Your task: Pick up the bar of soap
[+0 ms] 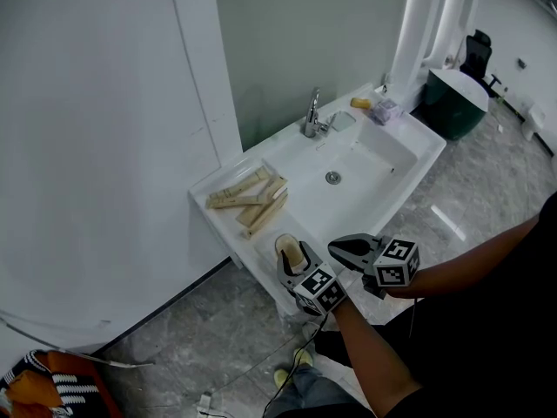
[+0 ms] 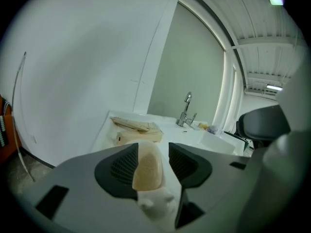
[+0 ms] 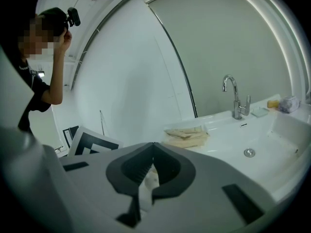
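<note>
The tan oval bar of soap stands on edge at the front left corner of the white sink. My left gripper straddles it. In the left gripper view the soap leans against the left pad, and a gap shows between it and the right pad, so the left gripper is open around it. Something white and knobbly lies under the soap. My right gripper hovers just to the right over the sink's front rim. Its tips meet, with nothing between them.
A stack of wooden pieces lies on the sink's left ledge. The tap and a small orange item are at the back, the drain in the basin. A white wall stands on the left, a dark green bin far right. A person stands behind.
</note>
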`<state>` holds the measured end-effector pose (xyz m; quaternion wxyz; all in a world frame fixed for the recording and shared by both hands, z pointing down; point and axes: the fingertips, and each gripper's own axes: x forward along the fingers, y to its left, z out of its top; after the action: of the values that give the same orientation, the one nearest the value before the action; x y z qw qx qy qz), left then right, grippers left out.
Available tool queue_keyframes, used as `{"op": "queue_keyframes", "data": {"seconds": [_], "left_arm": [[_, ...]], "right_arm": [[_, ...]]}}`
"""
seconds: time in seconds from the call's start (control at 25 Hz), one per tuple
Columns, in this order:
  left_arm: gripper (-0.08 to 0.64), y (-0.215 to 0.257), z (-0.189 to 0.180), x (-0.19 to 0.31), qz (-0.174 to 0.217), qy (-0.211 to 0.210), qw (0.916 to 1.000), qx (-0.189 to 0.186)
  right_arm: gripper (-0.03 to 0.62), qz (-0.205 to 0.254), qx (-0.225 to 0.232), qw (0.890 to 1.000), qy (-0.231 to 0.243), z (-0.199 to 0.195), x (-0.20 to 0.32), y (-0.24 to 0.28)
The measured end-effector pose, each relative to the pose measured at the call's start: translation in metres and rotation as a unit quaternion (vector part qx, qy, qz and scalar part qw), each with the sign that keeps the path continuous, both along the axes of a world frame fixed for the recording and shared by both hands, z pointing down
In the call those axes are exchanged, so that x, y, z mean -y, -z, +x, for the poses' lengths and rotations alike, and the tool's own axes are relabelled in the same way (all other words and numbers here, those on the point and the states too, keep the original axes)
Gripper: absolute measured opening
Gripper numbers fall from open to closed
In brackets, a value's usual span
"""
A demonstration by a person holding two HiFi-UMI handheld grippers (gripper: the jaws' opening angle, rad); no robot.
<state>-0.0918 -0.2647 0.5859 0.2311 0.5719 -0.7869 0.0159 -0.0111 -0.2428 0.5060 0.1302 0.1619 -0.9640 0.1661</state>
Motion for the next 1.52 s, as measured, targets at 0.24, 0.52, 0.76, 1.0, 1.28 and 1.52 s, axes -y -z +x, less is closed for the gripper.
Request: {"op": "queue_keyframes", "data": {"seconds": [0.24, 0.52, 0.76, 1.0, 1.28, 1.52], "left_arm": [[0.185, -0.004, -0.002, 0.006, -0.014, -0.003, 0.9999, -0.001], [0.231, -0.008, -0.005, 0.008, -0.024, 0.003, 0.9996, -0.011], [0.233, -0.014, -0.004, 0.009, -0.037, 0.008, 0.9992, -0.013], [0.276, -0.019, -0.004, 0.007, -0.047, 0.013, 0.9986, -0.02], [0.276, -0.024, -0.005, 0.008, -0.06, 0.018, 0.9978, -0.02], [0.276, -0.029, -0.004, 0.006, -0.077, 0.021, 0.9964, -0.028]], "right_arm": [[0.005, -0.003, -0.002, 1.0, -0.004, 0.006, 0.005, -0.006], [0.005, -0.007, 0.003, 1.0, -0.012, 0.011, 0.01, -0.008], [0.005, -0.009, 0.004, 1.0, -0.01, 0.013, 0.013, -0.009], [0.005, -0.01, 0.005, 1.0, -0.004, 0.017, 0.013, -0.01], [0.005, -0.015, 0.016, 1.0, 0.003, 0.018, 0.013, -0.009], [0.005, -0.021, 0.017, 1.0, -0.001, 0.022, 0.014, -0.008]]}}
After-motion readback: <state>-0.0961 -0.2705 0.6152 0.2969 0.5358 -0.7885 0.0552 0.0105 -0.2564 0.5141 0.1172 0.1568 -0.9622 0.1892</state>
